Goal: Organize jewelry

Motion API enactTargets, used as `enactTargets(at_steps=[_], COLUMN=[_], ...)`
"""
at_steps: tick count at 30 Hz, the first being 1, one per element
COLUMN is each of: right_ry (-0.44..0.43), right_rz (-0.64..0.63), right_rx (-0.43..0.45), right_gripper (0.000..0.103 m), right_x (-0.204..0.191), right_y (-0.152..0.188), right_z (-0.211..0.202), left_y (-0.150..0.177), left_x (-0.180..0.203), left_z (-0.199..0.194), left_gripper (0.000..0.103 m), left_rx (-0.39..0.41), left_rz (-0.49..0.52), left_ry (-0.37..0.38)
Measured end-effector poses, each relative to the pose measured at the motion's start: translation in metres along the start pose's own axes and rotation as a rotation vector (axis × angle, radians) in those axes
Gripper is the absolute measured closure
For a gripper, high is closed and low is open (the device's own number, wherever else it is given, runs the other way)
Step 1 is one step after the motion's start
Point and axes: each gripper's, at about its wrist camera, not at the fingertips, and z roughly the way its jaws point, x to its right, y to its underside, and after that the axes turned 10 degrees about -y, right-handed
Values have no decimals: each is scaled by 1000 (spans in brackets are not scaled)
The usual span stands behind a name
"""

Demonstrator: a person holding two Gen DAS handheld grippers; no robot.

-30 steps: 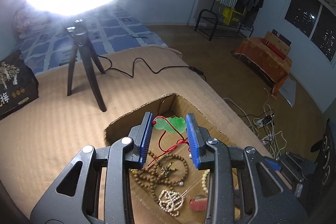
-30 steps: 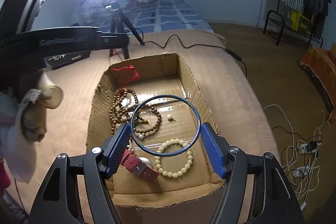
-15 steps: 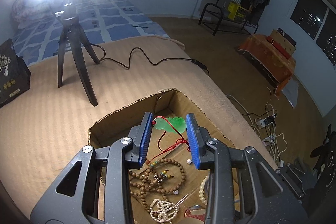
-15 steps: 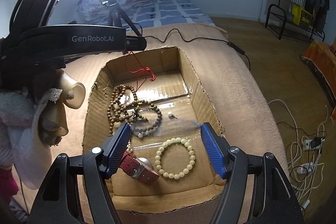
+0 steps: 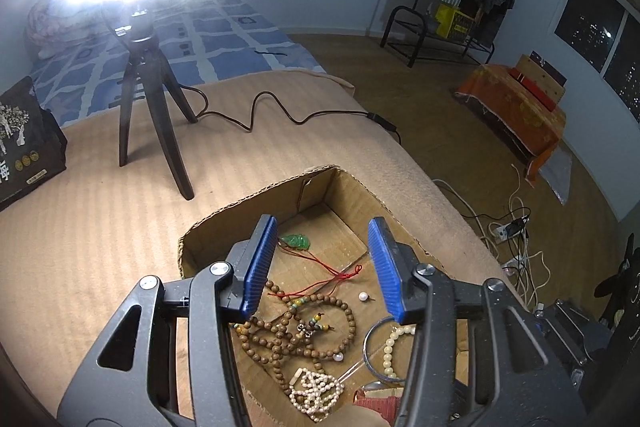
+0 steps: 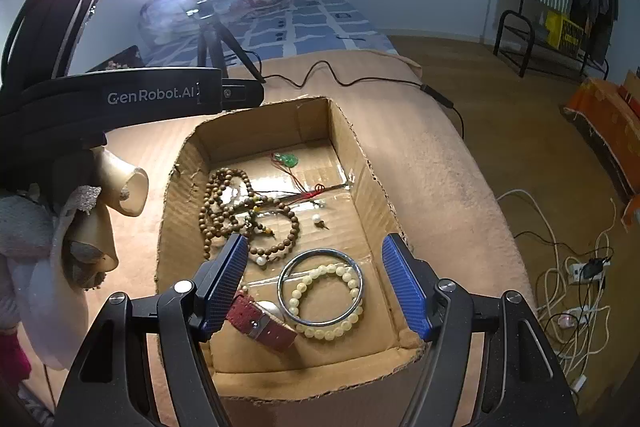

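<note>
Cardboard box [image 6: 360, 163] holds green pendant [image 6: 289, 159], wooden beads [image 6: 224, 211], bangle [image 6: 320, 287]; both jaws wide, empty.

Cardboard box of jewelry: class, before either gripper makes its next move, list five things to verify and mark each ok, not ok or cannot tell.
1. Left gripper let go of the green pendant: ok; its jaws have just been opening, and the pendant lies on the box floor.
2. Right gripper empty: ok, jaws apart with nothing between the pads.
3. Metal bangle inside the cardboard box: ok, lying over the cream bead bracelet.
4. Red cord clear of the wooden bead strand: cannot tell.
5. Loose pearl lying apart: ok.
</note>
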Motion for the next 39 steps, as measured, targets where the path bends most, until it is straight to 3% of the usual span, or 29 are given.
enactTargets(at_steps=[10,28,31,39], right_ry=[9,52,72,110], right_rz=[-9,-77,-85,-93], right_rx=[17,108,127,159], right_gripper=[34,29,23,23], right_x=[-9,-47,-52,-65], right_y=[2,5,5,14], right_z=[-21,-98,-108,-125], left_y=[2,44,58,93], left_x=[-7,-20,-21,-18], left_z=[-38,-161,-183,-228], left_gripper=[54,54,39,31], left_rx=[37,134,141,191], left_rz=[3,36,45,82], left_ry=[-16,-55,-66,-102])
